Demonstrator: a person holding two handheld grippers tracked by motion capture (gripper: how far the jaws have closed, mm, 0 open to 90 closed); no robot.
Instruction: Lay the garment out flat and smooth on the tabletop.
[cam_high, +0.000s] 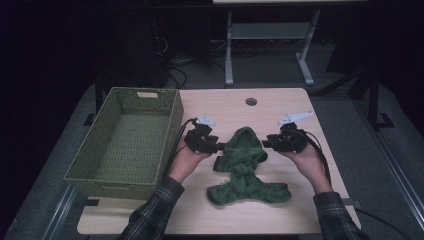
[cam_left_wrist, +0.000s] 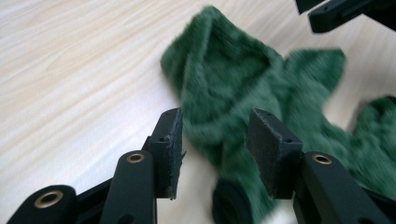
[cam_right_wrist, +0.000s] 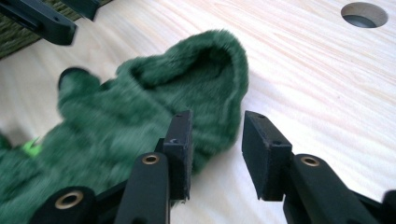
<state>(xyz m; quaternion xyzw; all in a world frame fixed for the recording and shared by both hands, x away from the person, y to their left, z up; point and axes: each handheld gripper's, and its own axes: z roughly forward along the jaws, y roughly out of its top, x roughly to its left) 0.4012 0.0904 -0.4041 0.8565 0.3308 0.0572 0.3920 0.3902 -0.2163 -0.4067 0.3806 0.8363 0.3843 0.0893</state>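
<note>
A green fleecy hooded garment (cam_high: 245, 167) lies crumpled on the light wooden table (cam_high: 300, 210), its hood towards the far side. My left gripper (cam_high: 221, 147) is at the garment's left side and my right gripper (cam_high: 266, 143) at its right, both pointing inward at the hood. In the left gripper view the left gripper (cam_left_wrist: 215, 126) stands open just above the fleece (cam_left_wrist: 224, 79), its pads touching nothing. The right gripper (cam_right_wrist: 217, 128) is open too, beside the hood's edge (cam_right_wrist: 219, 74). Each gripper view catches the tip of the other gripper (cam_left_wrist: 336, 11) (cam_right_wrist: 46, 18) beyond the garment.
A green woven basket (cam_high: 120, 186) stands empty on the left of the table, close to the left hand. A round cable hole (cam_high: 251, 101) sits near the far edge. Desk legs and cables lie on the floor beyond.
</note>
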